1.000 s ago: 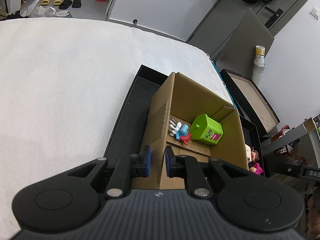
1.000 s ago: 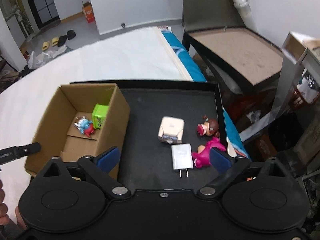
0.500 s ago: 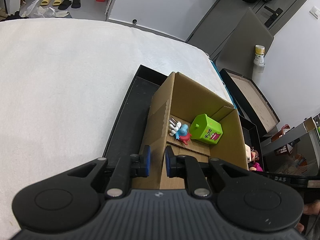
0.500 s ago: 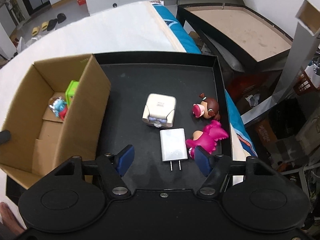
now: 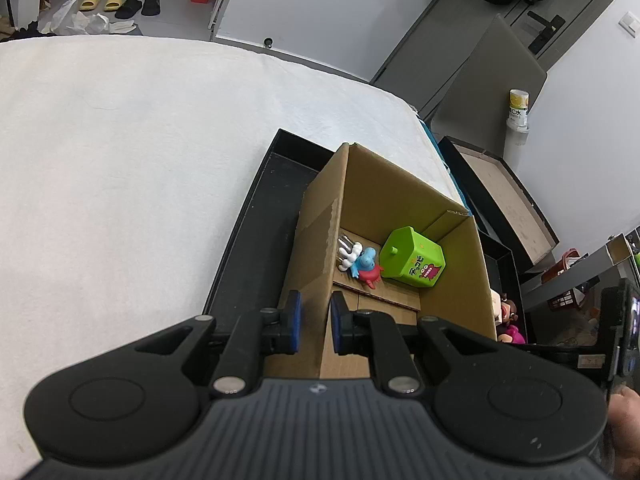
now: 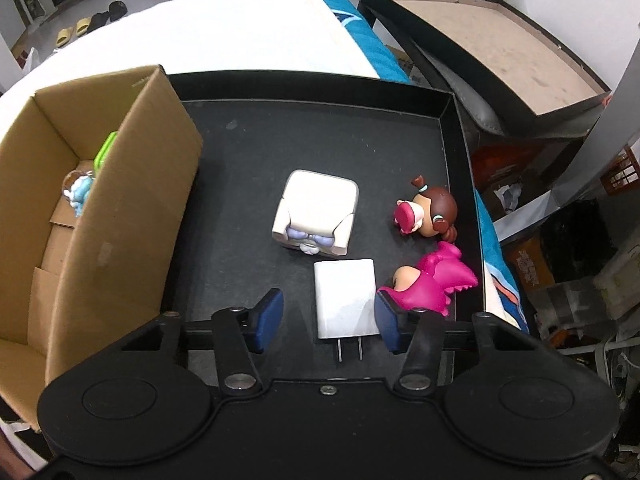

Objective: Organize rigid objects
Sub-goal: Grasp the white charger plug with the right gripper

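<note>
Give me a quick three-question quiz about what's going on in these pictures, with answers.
1. True or false: the left claw is clamped on a wall of the cardboard box.
2. Which thing lies between the closing fingers of the right claw? A) white charger B) pink dinosaur figure C) cream cube toy
3. How many toys are already in the box?

Key: 1 true. 2 A; the pads do not press on it yet. 3 two: the green cube and the blue figure.
</note>
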`<state>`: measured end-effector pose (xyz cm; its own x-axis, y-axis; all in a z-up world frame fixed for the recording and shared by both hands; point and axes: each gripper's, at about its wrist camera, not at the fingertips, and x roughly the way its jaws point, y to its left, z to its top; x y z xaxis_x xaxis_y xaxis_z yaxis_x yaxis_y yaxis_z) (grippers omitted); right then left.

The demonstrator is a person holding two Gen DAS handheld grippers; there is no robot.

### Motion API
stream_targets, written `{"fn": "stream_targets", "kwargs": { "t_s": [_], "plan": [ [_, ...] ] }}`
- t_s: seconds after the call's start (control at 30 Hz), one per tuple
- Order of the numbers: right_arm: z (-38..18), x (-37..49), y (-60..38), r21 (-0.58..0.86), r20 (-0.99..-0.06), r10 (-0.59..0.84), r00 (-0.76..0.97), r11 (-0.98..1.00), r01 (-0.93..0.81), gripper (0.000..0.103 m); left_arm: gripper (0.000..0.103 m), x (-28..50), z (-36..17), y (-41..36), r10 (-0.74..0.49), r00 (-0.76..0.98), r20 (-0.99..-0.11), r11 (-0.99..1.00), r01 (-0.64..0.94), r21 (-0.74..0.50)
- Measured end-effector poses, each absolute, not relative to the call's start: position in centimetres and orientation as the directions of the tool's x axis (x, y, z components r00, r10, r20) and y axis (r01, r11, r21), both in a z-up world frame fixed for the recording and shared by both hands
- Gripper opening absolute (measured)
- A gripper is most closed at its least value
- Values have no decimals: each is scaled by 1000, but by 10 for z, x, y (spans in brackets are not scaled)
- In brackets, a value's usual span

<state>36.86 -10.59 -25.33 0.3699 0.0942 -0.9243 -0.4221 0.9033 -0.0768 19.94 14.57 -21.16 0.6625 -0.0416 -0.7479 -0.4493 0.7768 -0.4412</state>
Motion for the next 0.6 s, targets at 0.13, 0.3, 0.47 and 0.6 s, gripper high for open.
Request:
{"fn": "stream_targets", "kwargs": {
  "t_s": [0.13, 0.3, 0.47, 0.6],
  "plan": [
    [-259, 372, -105, -91, -926, 78, 371, 904, -417, 44, 14, 200, -212, 145, -42, 662, -748, 776, -449, -442],
    [-264, 376, -103, -105, -934, 53, 355, 904, -414, 43, 14, 200, -212, 145, -45, 663, -747, 776, -448, -444],
    [-272, 375, -105, -115, -938, 36, 345, 907, -406, 37, 14, 200, -212, 145, -47, 663, -747, 775, -447, -446],
    [-269, 372, -105, -118, -941, 28, 336, 905, -408, 37, 14, 200, -212, 145, -47, 663, -748, 775, -448, -445]
  ]
}}
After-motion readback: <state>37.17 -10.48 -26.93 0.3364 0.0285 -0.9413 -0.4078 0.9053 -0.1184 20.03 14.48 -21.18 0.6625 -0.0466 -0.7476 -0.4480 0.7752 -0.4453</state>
